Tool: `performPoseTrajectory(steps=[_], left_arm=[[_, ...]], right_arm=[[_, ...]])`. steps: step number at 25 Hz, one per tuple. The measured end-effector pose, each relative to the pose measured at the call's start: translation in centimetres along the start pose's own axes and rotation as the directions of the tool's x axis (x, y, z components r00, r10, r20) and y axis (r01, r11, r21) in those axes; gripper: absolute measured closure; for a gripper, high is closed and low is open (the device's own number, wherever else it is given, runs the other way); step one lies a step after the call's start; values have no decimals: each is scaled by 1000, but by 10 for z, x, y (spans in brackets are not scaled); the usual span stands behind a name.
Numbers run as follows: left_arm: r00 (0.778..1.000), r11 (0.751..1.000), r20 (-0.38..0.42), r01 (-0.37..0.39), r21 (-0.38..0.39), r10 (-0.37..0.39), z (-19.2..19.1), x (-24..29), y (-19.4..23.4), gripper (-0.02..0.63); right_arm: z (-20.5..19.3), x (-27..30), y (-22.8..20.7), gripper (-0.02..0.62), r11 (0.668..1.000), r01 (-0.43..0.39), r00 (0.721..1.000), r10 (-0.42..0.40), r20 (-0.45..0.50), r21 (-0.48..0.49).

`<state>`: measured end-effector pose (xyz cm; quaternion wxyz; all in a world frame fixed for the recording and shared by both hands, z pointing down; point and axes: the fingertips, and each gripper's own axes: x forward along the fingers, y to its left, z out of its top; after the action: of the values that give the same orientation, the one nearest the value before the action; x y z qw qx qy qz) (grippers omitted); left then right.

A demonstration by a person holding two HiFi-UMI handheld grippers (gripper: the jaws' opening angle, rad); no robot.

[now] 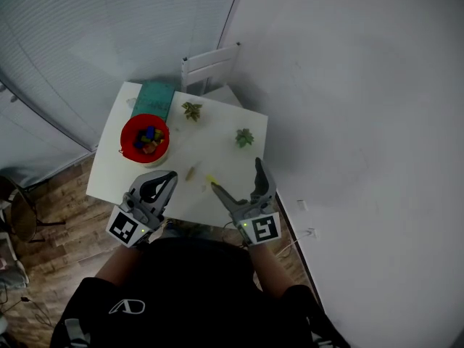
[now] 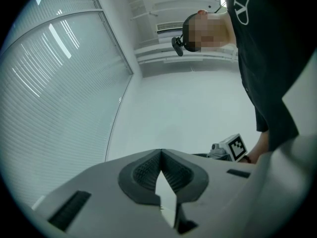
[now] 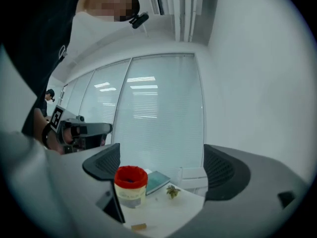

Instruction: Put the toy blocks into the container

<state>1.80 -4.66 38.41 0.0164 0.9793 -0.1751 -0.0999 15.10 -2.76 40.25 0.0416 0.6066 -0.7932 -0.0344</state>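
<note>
At the table's (image 1: 212, 142) near edge, left gripper (image 1: 170, 177) fingers sit together, right gripper (image 1: 238, 174) fingers apart

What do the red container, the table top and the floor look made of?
Container: probably plastic, uniform bright red rim, pale wall. Table top: smooth matt white, perhaps laminate. Floor: wood or wood-look planks, brown with plank seams.

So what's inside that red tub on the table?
The red tub holds toy blocks: blue, yellow and reddish ones show on top. Whatever lies beneath them is covered, so their number cannot be told.
</note>
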Motion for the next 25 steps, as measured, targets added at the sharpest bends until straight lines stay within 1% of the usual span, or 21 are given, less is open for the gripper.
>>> performPoseTrajectory(steps=[1, 3, 6, 8, 10, 12, 14, 18, 19, 22, 25], left_arm=[[1000, 1000, -2, -2, 0, 2, -2, 1, 1, 600], [1000, 1000, -8, -7, -3, 7, -6, 3, 3, 600], [1000, 1000, -15, -23, -13, 23, -12, 4, 5, 600], [999, 999, -23, -34, -17, 34, -17, 3, 6, 600], [999, 999, -29, -44, -21, 44, -22, 1, 7, 600], [998, 998, -34, -55, -23, 54, -25, -3, 9, 600], [997, 997, -40, -70, -26, 68, -28, -7, 11, 600], [994, 995, -48, -97, -26, 96, -32, -14, 10, 600], [993, 994, -51, -103, -26, 102, -33, -16, 10, 600], [992, 993, -57, -116, -22, 114, -34, -20, 9, 600], [990, 992, -68, -127, -23, 125, -38, -22, 10, 600]], right_arm=[[-8, 4, -3, 78, 1000, -8, 1000, 8, -27, 9], [-29, 11, -7, 78, 999, -27, 994, 30, -104, 30], [-63, 23, -14, 83, 998, -58, 977, 64, -203, 36], [-92, 30, -15, 84, 995, -85, 954, 96, -284, 51], [-125, 36, -15, 86, 991, -110, 917, 131, -376, 76], [-158, 43, -13, 93, 985, -137, 865, 169, -472, 102], [-193, 46, -9, 109, 978, -169, 803, 209, -558, 123], [-260, 39, 1, 145, 958, -225, 656, 286, -699, 180], [-274, 36, 3, 155, 952, -234, 625, 302, -720, 196], [-306, 34, 7, 173, 943, -247, 557, 325, -764, 221], [-333, 32, 7, 207, 939, -253, 479, 332, -813, 234]])
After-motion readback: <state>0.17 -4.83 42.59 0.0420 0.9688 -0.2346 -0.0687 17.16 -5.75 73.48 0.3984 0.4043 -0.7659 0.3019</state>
